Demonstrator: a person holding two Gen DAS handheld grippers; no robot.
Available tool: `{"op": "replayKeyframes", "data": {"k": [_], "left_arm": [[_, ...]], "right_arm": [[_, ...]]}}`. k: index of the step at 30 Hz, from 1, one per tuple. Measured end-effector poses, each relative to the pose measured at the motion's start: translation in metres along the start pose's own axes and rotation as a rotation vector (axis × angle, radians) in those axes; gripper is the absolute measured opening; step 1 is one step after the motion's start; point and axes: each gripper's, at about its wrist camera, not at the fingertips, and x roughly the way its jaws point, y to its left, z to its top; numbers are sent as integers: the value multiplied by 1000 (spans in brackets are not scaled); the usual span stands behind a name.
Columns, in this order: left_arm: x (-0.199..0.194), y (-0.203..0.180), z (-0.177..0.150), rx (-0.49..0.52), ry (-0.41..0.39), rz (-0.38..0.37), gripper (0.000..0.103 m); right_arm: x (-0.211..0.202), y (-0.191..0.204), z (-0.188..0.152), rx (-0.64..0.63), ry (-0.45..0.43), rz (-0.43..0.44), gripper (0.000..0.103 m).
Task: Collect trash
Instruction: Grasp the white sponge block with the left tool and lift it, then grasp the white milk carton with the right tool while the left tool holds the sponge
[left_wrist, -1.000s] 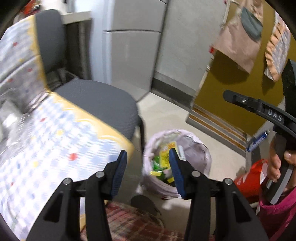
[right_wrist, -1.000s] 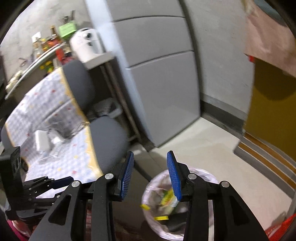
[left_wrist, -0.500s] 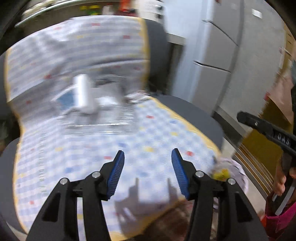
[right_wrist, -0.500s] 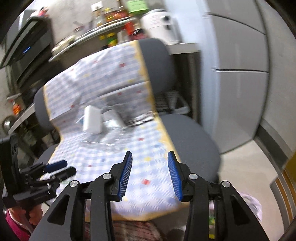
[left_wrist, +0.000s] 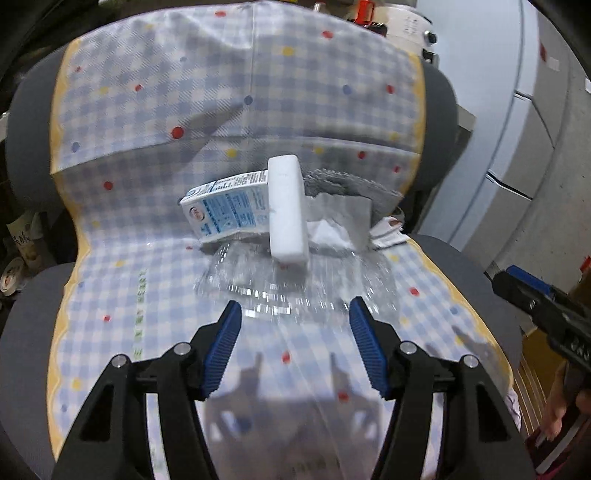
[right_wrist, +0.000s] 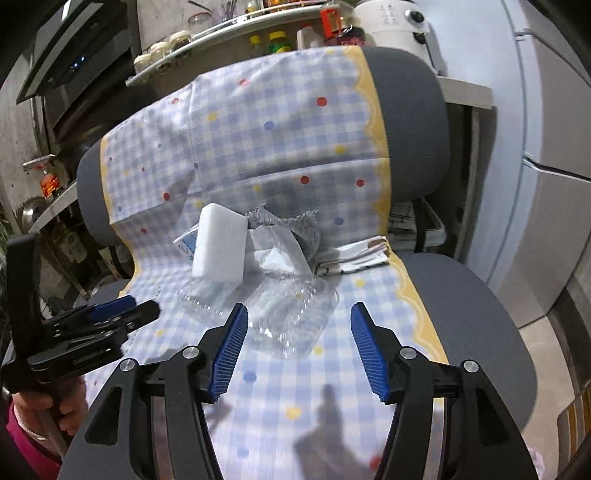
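Trash lies on a chair covered by a checked cloth (left_wrist: 122, 295): a white foam block (left_wrist: 286, 214), a blue and white carton (left_wrist: 225, 208), a clear plastic clamshell (left_wrist: 295, 288), crumpled white paper (left_wrist: 340, 221) and a folded napkin (right_wrist: 354, 256). My left gripper (left_wrist: 295, 347) is open and empty, just short of the clamshell. My right gripper (right_wrist: 299, 347) is open and empty, its tips at the near edge of the clamshell (right_wrist: 291, 317). The foam block (right_wrist: 219, 249) shows there too. The left gripper also shows at the left of the right wrist view (right_wrist: 122, 314).
The grey chair back (right_wrist: 410, 122) rises behind the trash. A shelf with jars and bottles (right_wrist: 229, 26) is beyond it. A grey cabinet (left_wrist: 535, 147) stands to the right. The right gripper shows at the right edge of the left wrist view (left_wrist: 535, 299).
Both grippers swung from the trash bag on the floor up to the chair seat and moved closer to the trash pile. Both jaws have opened wider.
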Motion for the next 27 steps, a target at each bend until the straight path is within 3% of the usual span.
{"op": "replayKeyframes", "data": {"k": [12, 13, 15, 16, 22, 27], "left_arm": [[83, 7, 48, -14, 46, 5, 58], [88, 9, 50, -18, 52, -1, 54], [94, 11, 53, -20, 65, -14, 28], [94, 13, 53, -25, 68, -18, 27], [35, 41, 50, -70, -50, -20, 26], [-7, 83, 48, -118, -105, 84, 27]], "right_arm": [[71, -11, 30, -1, 44, 7, 59], [74, -11, 31, -1, 46, 8, 59], [80, -11, 34, -2, 53, 15, 59], [83, -10, 36, -5, 56, 20, 59], [97, 18, 45, -59, 69, 78, 59], [119, 58, 48, -114, 91, 147, 59]]}}
